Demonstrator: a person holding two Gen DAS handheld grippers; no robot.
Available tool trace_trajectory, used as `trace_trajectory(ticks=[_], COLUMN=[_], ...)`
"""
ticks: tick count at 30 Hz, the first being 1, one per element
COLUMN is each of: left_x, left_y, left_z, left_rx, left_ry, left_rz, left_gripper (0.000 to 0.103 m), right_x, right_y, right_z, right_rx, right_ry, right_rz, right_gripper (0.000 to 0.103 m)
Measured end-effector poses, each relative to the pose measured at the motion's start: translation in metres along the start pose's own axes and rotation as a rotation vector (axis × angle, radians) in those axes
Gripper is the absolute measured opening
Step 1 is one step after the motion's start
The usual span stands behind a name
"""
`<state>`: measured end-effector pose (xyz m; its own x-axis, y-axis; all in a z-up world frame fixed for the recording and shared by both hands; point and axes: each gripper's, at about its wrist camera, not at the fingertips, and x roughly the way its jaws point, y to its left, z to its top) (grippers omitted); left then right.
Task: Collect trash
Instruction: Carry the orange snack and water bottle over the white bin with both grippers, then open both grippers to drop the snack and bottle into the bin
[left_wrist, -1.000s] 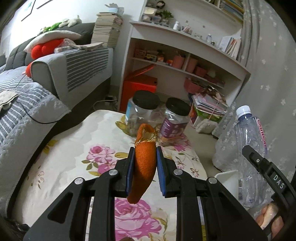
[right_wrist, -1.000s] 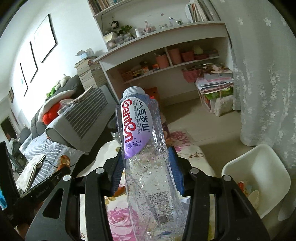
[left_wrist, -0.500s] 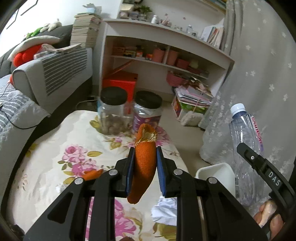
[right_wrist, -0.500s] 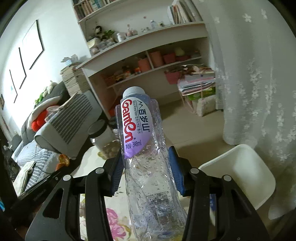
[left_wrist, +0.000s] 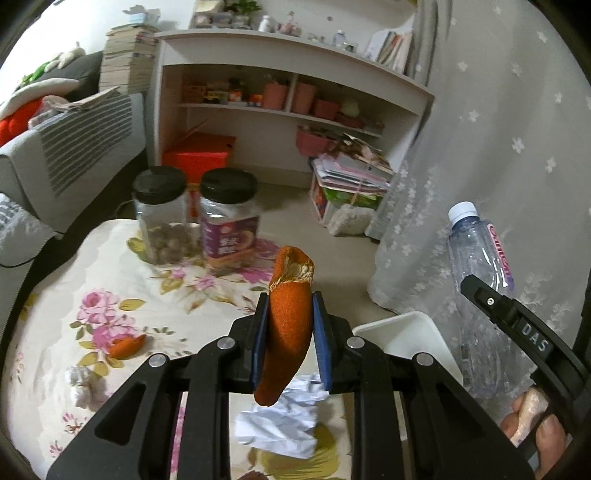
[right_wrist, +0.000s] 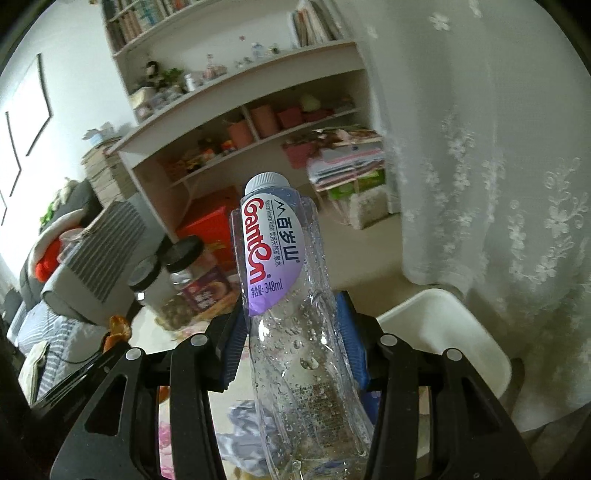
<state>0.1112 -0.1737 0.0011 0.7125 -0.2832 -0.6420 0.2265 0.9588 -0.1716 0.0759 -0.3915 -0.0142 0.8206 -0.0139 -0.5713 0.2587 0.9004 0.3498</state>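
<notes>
- The left gripper is clamped tight on an orange peel, centre frame; its long axis runs near upright, curled end up.
- The right gripper pinches a crumpled water bottle, cap pointing up.
- Below lie crumpled paper and another peel piece on the floral table; two jars stand behind.
- A white bin sits lower right, probably beside the table.

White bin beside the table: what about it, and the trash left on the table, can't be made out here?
- White bin: inside unseen; right gripper and plastic bottle cover it.
- Crumpled paper: partly behind left gripper and orange peel.
- Bottle base: cut off, right wrist view.
</notes>
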Motion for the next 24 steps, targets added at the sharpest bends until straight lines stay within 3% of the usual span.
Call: trace_trajectory(ticks=[10,15,24], left_x=[0.028,0.045,0.069], left_y=[-0.055,-0.085,-0.144], left_z=[-0.002,-0.007,-0.024], left_rx=[0.054,0.080,0.161], left_ry=[0.042,0.077,0.137], left_rz=[-0.058,-0.093,-0.161], left_gripper=[0.023,0.023,0.023], right_x=[0.013,0.006,-0.018], right_y=[-0.070,-0.102,-0.150], right_z=[0.011,0.015,0.020], right_rx=[0.147,0.231,0.361], right_ry=[0.047,0.018,-0.055], right_rz=[-0.116,-0.167,-0.261], right_gripper=[0.046,0.068,0.079])
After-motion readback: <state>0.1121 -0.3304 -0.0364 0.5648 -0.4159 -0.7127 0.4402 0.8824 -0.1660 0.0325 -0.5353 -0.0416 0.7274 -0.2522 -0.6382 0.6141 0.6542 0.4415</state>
